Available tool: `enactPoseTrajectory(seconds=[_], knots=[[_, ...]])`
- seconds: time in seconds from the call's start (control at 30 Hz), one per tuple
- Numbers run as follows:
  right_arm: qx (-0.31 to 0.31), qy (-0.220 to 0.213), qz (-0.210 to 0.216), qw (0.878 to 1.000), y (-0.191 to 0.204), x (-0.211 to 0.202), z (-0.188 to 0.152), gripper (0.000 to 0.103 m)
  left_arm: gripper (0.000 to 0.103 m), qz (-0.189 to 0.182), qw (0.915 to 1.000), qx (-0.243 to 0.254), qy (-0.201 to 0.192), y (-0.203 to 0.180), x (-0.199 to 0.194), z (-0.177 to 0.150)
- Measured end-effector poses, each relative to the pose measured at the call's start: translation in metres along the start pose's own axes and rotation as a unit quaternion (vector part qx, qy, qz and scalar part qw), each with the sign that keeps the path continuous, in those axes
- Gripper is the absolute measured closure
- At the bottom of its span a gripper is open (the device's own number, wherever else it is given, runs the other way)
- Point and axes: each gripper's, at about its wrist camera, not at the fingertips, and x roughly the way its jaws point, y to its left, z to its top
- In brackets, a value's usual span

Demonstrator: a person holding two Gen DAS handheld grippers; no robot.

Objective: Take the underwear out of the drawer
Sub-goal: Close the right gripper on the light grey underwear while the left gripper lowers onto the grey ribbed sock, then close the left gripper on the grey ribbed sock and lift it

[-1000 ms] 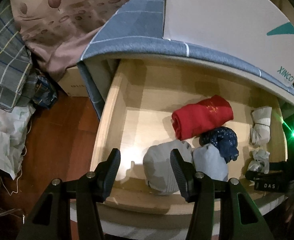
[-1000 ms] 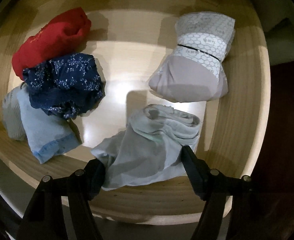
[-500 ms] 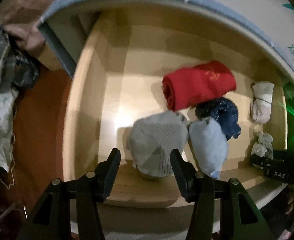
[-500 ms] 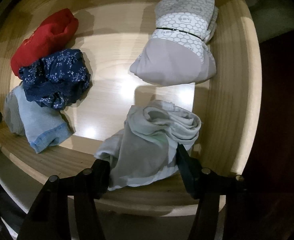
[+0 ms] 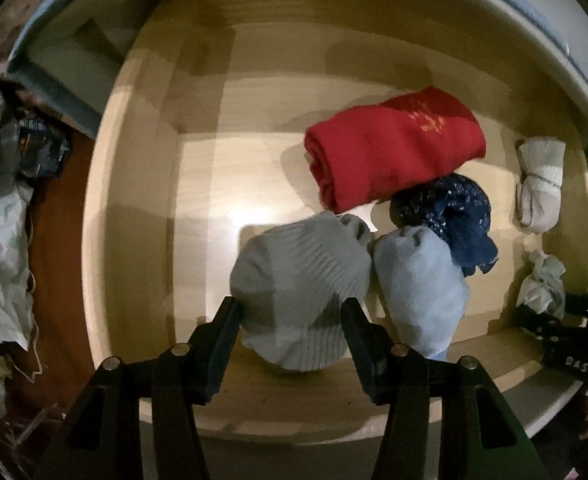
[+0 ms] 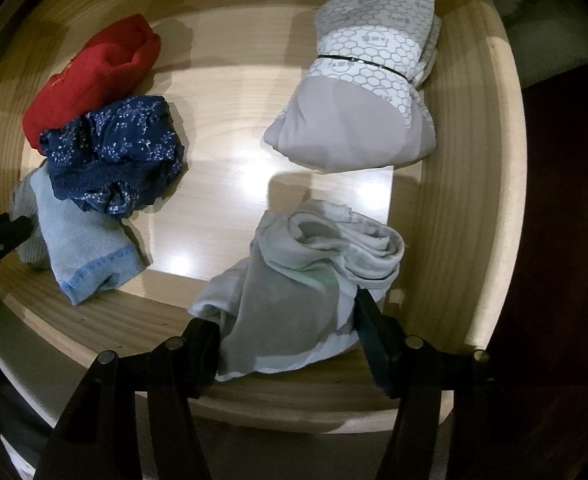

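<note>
Grey ribbed underwear sits between the opening, unclamped left gripper jaws; the right gripper straddles a pale bundle, grip uncertain.

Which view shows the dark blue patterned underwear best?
The right wrist view: the dark blue patterned underwear lies unobstructed, its white print and lace edge clear. The left wrist view shows it smaller, blurred, tucked behind the red roll.

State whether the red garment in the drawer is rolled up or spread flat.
Rolled up. The red garment lies as a compact cylinder with spiral layers visible at its end, on the drawer floor.
</note>
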Motion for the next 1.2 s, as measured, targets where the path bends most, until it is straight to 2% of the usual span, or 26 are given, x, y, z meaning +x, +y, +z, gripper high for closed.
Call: enactPoseTrajectory(seconds=[0.13, 0.6, 0.77, 0.97, 1.2], knots=[[0.0, 0.0, 0.0, 1.0, 0.0, 0.0, 0.0, 0.044, 0.046, 0.014, 0.9998, 0.008, 0.012, -0.01, 0.005, 0.002], [0.0, 0.003, 0.001, 1.0, 0.004, 0.002, 0.0, 0.042, 0.046, -0.009, 0.9965, 0.002, 0.083, -0.013, 0.026, 0.013], [0.0, 0.003, 0.0, 1.0, 0.005, 0.002, 0.001, 0.041, 0.046, -0.013, 0.9965, -0.001, 0.083, -0.004, 0.028, 0.015], [-0.001, 0.004, -0.001, 1.0, 0.004, 0.003, 0.002, 0.041, 0.055, -0.004, 0.9973, 0.016, 0.072, 0.012, 0.027, 0.014], [-0.008, 0.016, -0.013, 1.0, 0.008, 0.007, 0.005, 0.041, 0.061, 0.018, 0.9976, 0.044, 0.05, -0.003, 0.021, 0.015]])
